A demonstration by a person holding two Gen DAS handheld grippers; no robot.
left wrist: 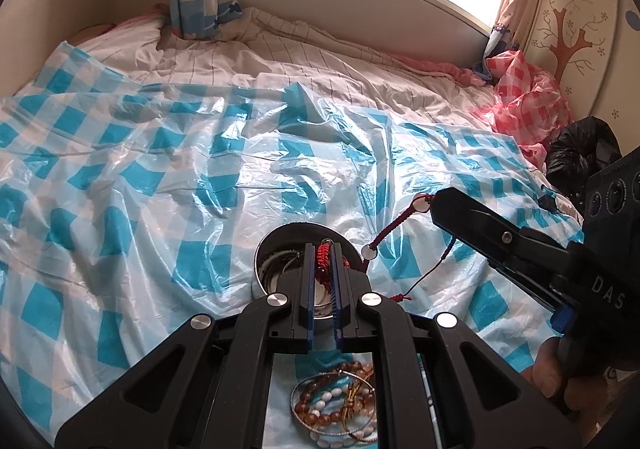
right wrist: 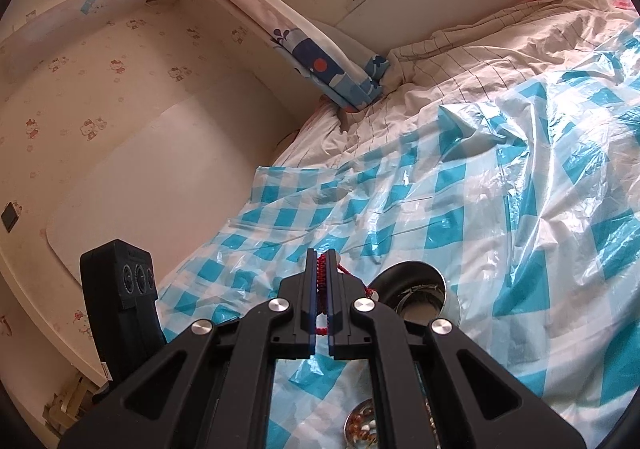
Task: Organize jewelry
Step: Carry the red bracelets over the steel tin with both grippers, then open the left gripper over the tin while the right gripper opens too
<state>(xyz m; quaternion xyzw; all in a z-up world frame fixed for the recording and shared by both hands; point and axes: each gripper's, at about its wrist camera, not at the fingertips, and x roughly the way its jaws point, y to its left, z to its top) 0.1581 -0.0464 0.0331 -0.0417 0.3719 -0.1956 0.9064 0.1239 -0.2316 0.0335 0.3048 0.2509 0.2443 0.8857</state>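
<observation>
Both grippers are clamped on the same red braided cord bracelet (left wrist: 326,261). The left gripper (left wrist: 323,249) pinches one end of it right over the small metal bowl (left wrist: 268,249), jaws squeezed together on the braid. The right gripper (right wrist: 321,255) has its jaws closed on the other end, just beside the bowl and a bit above it, so the cord with its white beads (left wrist: 367,251) hangs slack between the two, off to the bowl's right in the left wrist view. The bowl sits on a blue-and-white checkered plastic sheet (left wrist: 160,153) spread over the bed. Nearer than the bowl, under the left gripper, there's a pile of amber and white bead bracelets (left wrist: 334,409) with a thin silver bangle.
</observation>
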